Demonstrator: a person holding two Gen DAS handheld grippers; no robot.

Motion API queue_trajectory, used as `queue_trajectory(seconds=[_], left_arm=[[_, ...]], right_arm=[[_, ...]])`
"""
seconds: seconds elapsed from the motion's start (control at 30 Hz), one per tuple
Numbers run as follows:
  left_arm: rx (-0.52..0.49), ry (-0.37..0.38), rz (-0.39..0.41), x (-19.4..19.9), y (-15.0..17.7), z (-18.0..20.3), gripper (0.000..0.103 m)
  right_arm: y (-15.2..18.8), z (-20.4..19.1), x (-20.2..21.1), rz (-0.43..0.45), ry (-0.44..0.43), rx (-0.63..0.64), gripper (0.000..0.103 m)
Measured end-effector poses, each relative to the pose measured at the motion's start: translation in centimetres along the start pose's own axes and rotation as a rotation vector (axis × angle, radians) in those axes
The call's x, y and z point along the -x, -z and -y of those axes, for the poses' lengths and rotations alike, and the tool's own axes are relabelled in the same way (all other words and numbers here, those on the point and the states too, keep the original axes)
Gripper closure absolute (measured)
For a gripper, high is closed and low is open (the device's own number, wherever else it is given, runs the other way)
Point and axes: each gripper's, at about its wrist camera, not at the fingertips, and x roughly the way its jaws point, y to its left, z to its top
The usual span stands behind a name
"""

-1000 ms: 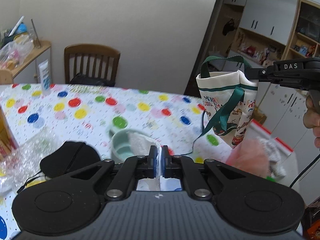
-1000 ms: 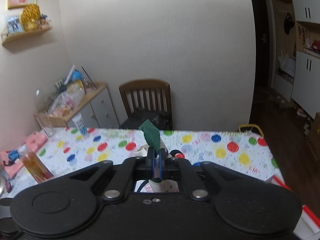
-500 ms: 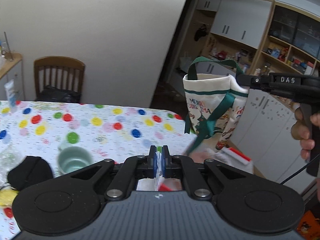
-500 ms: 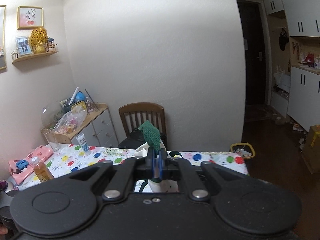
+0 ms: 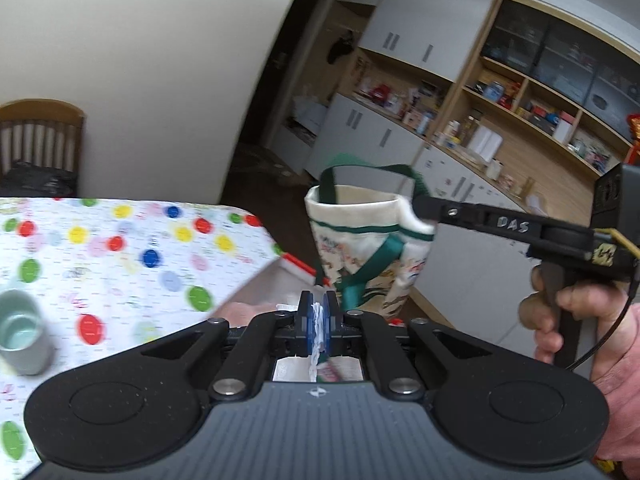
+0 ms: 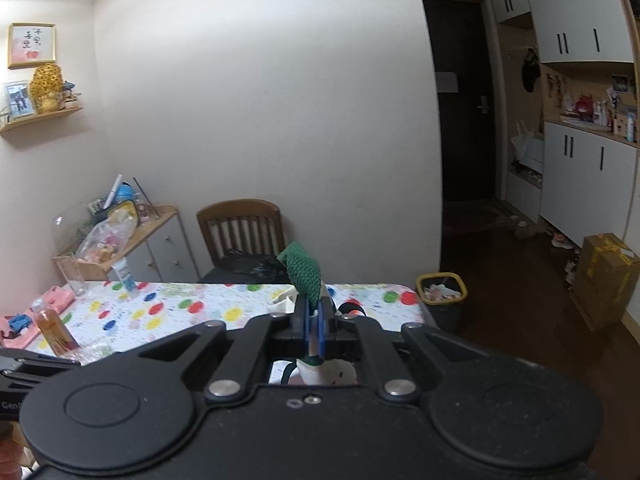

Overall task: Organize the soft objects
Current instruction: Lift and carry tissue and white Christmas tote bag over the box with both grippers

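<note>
A cream tote bag (image 5: 362,256) with green straps and a Christmas print hangs in the air, mouth open, beyond the table's right edge. My right gripper (image 5: 416,202) is shut on the bag's rim and strap; in the right wrist view my right gripper (image 6: 314,314) pinches the green strap (image 6: 304,270). My left gripper (image 5: 318,314) is shut on a white soft cloth (image 5: 317,330) that hangs below the jaws, just left of and below the bag. A pinkish soft item (image 5: 240,314) shows blurred under it.
The table with a polka-dot cloth (image 5: 120,248) lies to the left, with a pale green cup (image 5: 20,338) on it. A wooden chair (image 6: 242,228) stands at the far side. A juice bottle (image 6: 54,330) and plastic wrap sit at the table's left. Cabinets and shelves stand at right.
My left gripper has swung right with the white cloth, off the table towards the bag. The right gripper has lifted the bag higher and holds it open.
</note>
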Motion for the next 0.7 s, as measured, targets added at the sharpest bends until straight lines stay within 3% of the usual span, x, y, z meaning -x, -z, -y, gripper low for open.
queue_trajectory(seconds=[0.33, 0.47, 0.7], left_arm=[[0.014, 0.081, -0.066, -5.8, 0.5, 3.3, 0.098], [0.058, 0.07, -0.11, -7.9, 1.5, 1.9, 0.098], [0.083, -0.033, -0.195, -10.2, 4.3, -0.8, 0.098]], right_arm=[[2.3, 4.3, -0.4, -0.046, 0.038, -0.015, 0.1], [3.7, 4.9, -1.9, -0.095, 0.024, -0.033, 0.1], [6.2, 4.4, -4.5, -0.185, -0.05, -0.052, 0.1]])
